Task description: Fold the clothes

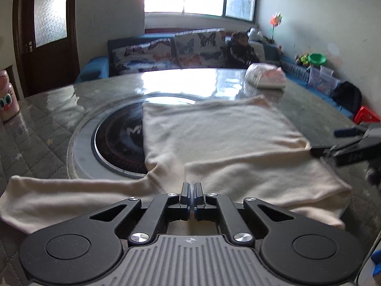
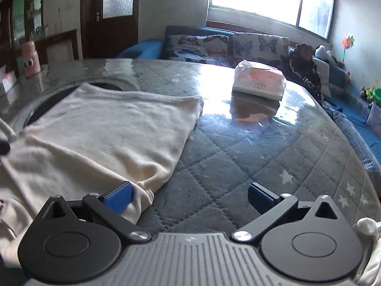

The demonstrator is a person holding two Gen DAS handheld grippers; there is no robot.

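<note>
The cream knitted long-sleeved garment point(image 1: 214, 131) is spread on the quilted, plastic-covered bench point(image 2: 262, 147), partly over a round dark inset plate point(image 1: 114, 143). One sleeve is laid across the body just ahead of the left gripper point(image 1: 192, 190), whose jaws are pressed together; whether cloth is pinched between them cannot be told. The right gripper point(image 2: 190, 197) is spread wide, nothing gripped, its left pad touching a bunched corner. The slick cover could let the cloth slide and undo a fold. The garment's near edge is cut off by both grippers.
</note>
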